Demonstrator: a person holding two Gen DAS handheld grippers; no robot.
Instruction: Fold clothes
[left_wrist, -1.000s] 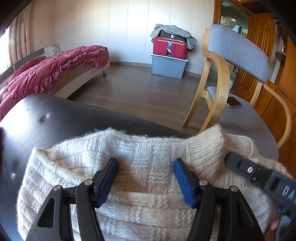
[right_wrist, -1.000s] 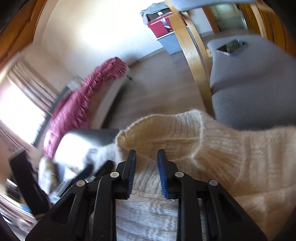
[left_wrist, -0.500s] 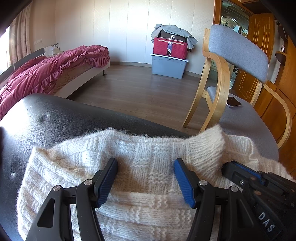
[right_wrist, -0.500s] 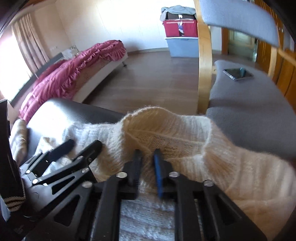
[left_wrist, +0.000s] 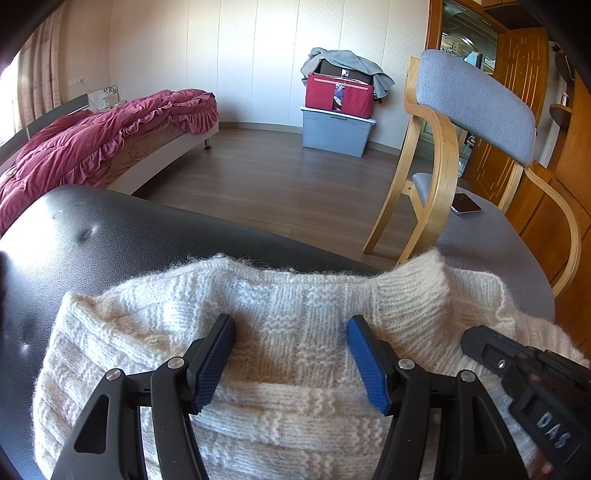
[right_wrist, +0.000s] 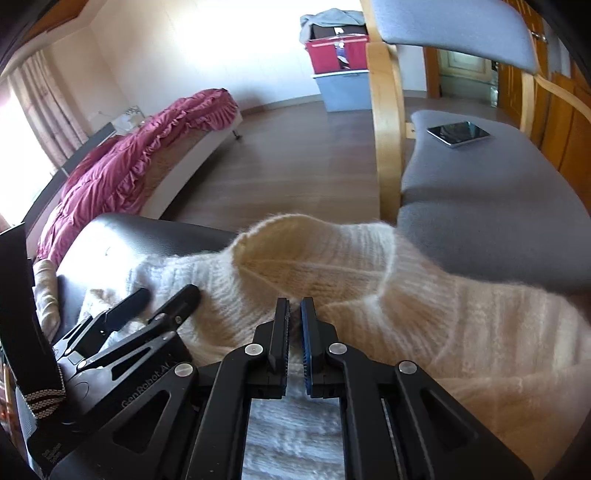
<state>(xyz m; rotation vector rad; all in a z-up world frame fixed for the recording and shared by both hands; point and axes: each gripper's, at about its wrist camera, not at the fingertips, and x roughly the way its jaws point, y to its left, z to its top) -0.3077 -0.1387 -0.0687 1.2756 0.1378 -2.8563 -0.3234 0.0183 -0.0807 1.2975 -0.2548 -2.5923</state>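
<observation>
Cream knit sweater (left_wrist: 295, 354) lies spread over a black leather seat (left_wrist: 110, 236), its ribbed collar reaching toward a grey chair (left_wrist: 476, 99) on the right. This looks like the start of a fold: a first pinch near the collar. On the left, the left gripper (left_wrist: 291, 354) hangs wide open over the knit, pads apart, gripping nothing. To its right, the right gripper (right_wrist: 294, 321) has just closed its jaws almost fully, nipping a thin bit of sweater by the collar. Next, the left probably needs its own grip before lifting.
</observation>
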